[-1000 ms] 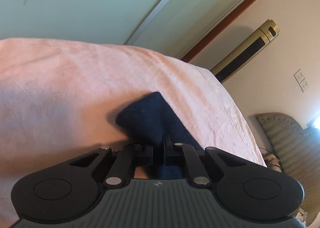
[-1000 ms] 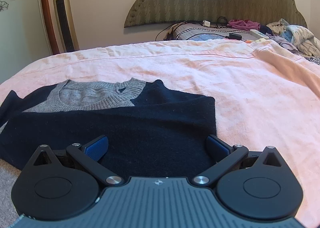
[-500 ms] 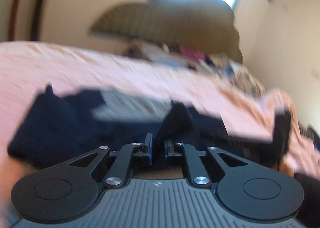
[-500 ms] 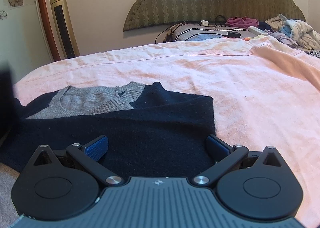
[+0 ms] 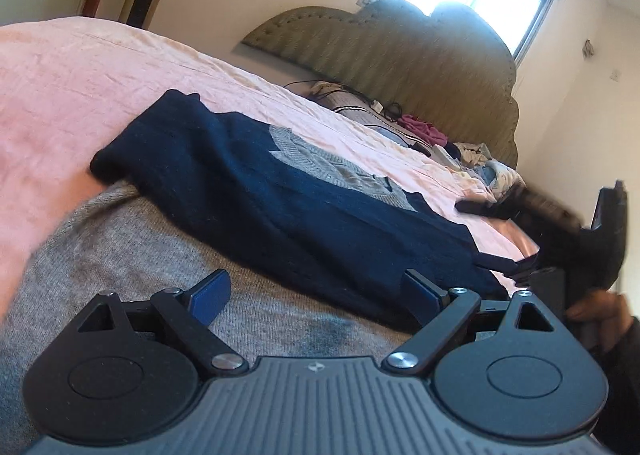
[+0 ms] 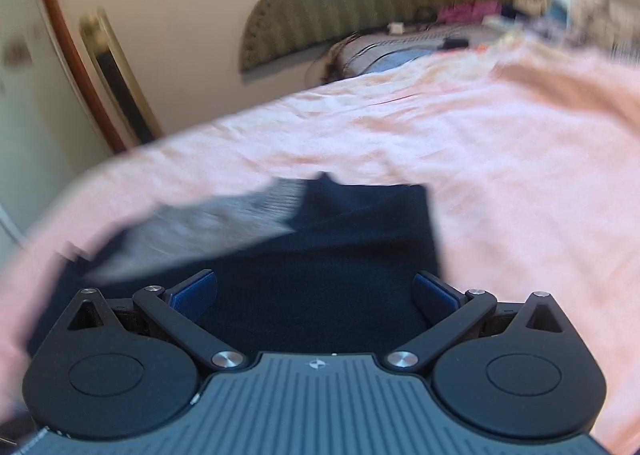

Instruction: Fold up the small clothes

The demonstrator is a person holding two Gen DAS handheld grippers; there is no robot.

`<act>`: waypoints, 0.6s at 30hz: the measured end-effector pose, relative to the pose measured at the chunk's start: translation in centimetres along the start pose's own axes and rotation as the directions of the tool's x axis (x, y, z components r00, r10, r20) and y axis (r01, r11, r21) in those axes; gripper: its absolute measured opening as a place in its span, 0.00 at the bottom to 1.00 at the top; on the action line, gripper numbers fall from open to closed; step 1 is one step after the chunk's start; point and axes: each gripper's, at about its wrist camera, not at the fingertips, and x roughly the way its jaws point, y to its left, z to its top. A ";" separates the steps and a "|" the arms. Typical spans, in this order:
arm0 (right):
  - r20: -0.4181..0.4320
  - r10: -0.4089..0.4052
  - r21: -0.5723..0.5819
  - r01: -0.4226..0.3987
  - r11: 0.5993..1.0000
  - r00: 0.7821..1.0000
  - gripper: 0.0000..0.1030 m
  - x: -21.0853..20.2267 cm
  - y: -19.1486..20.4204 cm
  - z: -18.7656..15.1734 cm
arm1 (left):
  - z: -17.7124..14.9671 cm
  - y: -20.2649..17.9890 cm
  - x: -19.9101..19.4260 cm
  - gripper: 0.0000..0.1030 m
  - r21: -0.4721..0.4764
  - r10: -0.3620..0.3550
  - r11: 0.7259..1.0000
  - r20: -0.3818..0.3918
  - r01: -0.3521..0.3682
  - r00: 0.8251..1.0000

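1. Sweater (image 5: pixel 288 191), navy with a grey knit collar panel and grey lower body, lies flat on the pink bed sheet (image 5: pixel 80 71), one sleeve folded across its chest.
2. Left claw (image 5: pixel 316 295): jaws have just been opening and stand wide apart; nothing is between the blue pads (image 5: pixel 210 293). It hovers over the boundary of the grey hem area and the navy sleeve.
3. Right claw (image 6: pixel 316 293): jaws spread wide, empty, positioned over the navy fabric (image 6: pixel 320 255). This view is motion-blurred.
4. In the left view, the right claw's body appears at 3 o'clock, gripped by a person's hand (image 5: pixel 600 307).
5. Headboard (image 5: pixel 400 51) stands at 12 o'clock, with loose clothes (image 5: pixel 476 157) piled below it.
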 end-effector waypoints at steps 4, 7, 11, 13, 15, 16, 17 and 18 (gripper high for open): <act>-0.233 0.136 0.084 -0.120 0.989 0.963 0.86 2.8 1.9 -0.8 | 0.0 0.1 0.4 0.91 -0.006 -0.002 1.000 -0.004 0.002 1.000; -0.274 0.131 0.045 -0.123 0.991 0.953 0.73 4.0 3.3 -1.3 | 0.0 0.1 0.4 0.91 -0.010 -0.002 1.000 0.001 0.002 1.000; -0.311 0.121 0.015 -0.122 0.992 0.943 0.47 5.2 4.7 -1.7 | -0.2 0.2 0.2 0.91 -0.017 -0.005 1.000 0.004 0.005 1.000; -0.321 0.087 -0.025 -0.101 0.995 0.943 0.22 5.5 5.3 -2.0 | -0.2 0.2 0.1 0.91 -0.019 -0.008 1.000 0.004 0.008 1.000; -0.309 0.090 -0.037 -0.107 0.994 0.947 0.19 5.1 5.4 -1.7 | -0.2 0.3 0.1 0.92 -0.021 -0.010 1.000 0.005 0.010 1.000; -0.296 0.106 -0.034 -0.121 0.992 0.949 0.16 4.6 5.3 -1.2 | -0.2 0.3 0.1 0.92 -0.022 -0.011 1.000 0.006 0.011 1.000; -0.273 0.124 -0.038 -0.140 0.989 0.954 0.16 3.7 5.3 -0.6 | -0.2 0.3 0.0 0.92 -0.023 -0.011 1.000 0.007 0.011 1.000; -0.247 0.137 -0.049 -0.153 0.987 0.959 0.16 2.8 5.3 0.3 | -0.2 0.4 0.0 0.92 -0.023 -0.012 1.000 0.008 0.012 1.000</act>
